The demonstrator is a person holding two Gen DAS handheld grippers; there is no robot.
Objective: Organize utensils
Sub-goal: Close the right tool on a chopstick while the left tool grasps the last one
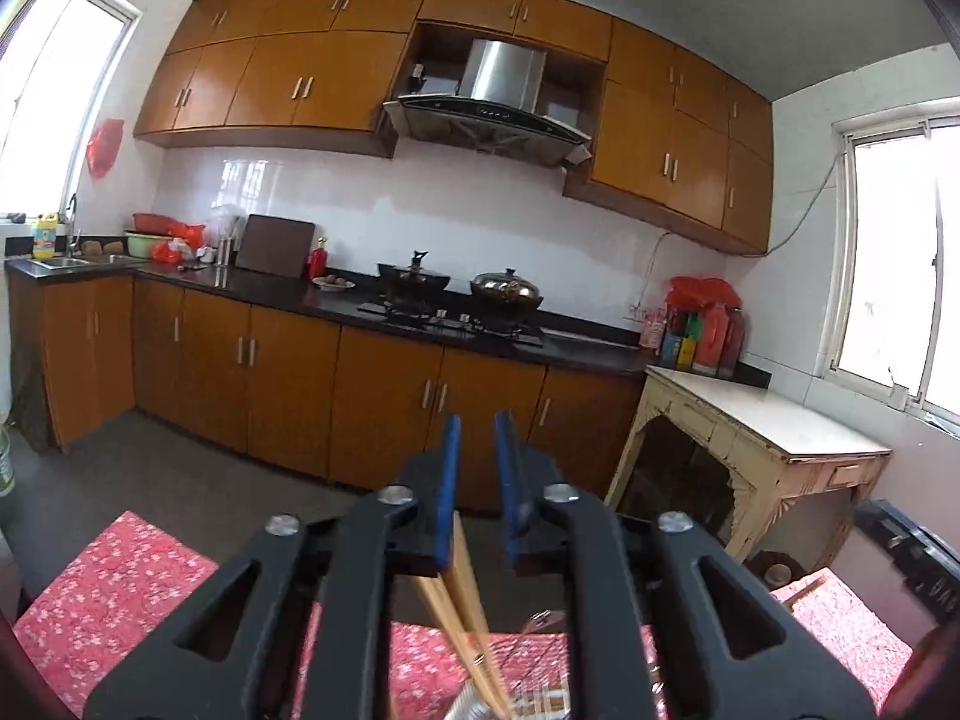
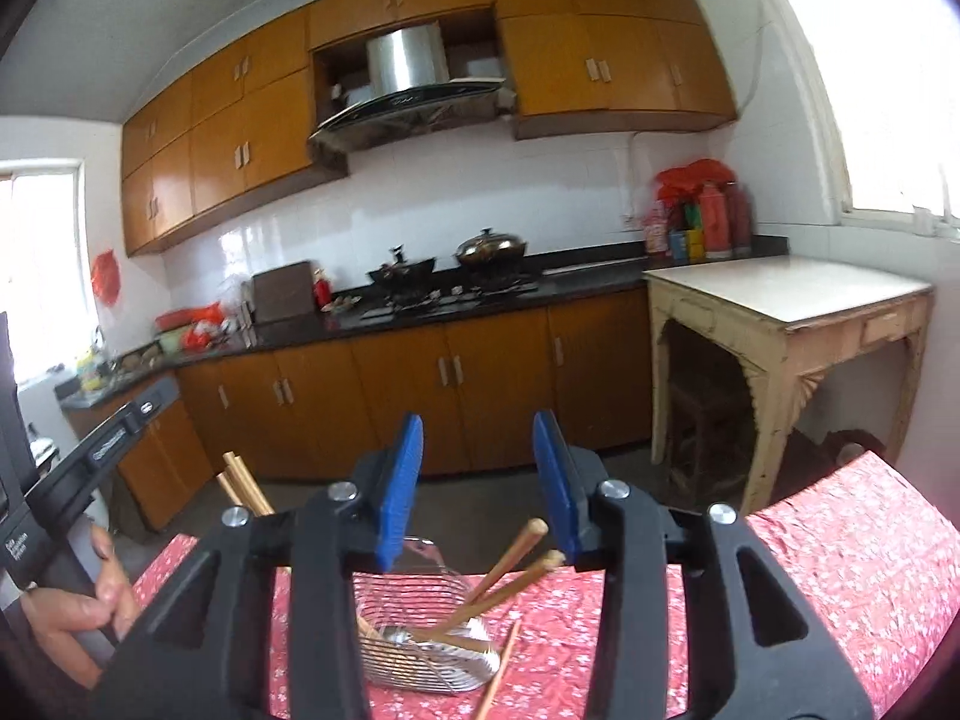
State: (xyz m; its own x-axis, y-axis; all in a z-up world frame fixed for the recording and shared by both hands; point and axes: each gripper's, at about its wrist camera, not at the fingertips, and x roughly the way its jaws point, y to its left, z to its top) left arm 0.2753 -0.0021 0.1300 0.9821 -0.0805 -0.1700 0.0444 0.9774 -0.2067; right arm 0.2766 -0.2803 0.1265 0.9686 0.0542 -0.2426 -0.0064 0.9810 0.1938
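Fingers [image 1: 447,480] of your left gripper [image 1: 478,468] are standing slightly parted around chopsticks [image 1: 462,576]; your right gripper [image 2: 478,480] is gaping empty above the wire basket [image 2: 420,594]. Loose chopsticks risk sliding out onto the tablecloth [image 2: 840,570].

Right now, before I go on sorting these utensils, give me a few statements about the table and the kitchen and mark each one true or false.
1. The right gripper is open, with nothing between its jaws. True.
2. The wire basket stands on the black kitchen counter. False: it sits on the red floral cloth.
3. Two chopsticks lean out of the basket. True.
4. The stove has nothing on it. False: two pots stand on it.
5. A single chopstick lies on the cloth beside the basket. True.
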